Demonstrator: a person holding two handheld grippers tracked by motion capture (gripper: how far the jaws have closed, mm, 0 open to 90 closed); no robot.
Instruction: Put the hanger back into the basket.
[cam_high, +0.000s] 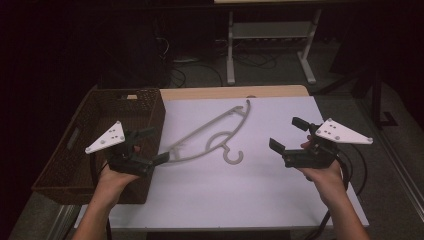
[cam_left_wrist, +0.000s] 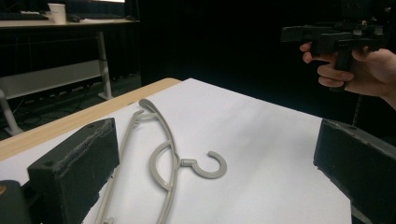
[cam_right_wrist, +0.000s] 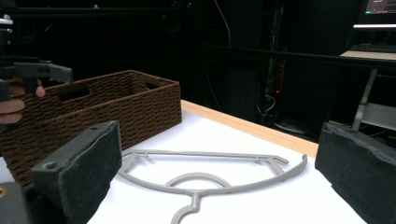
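Lying flat on the desk, the hanger is flanked by the left gripper and right gripper, both held wide and empty

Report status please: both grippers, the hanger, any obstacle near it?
Left gripper open, empty, beside the hanger's end. Right gripper open, empty, off to its side. Grey hanger flat on white table. Wicker basket at left, not blocking.

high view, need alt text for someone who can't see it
A grey plastic clothes hanger lies flat on a white table, its hook toward the person. A person's hands hold an open black left gripper by the hanger's end and an open black right gripper at the other side. A brown woven basket sits at the left.
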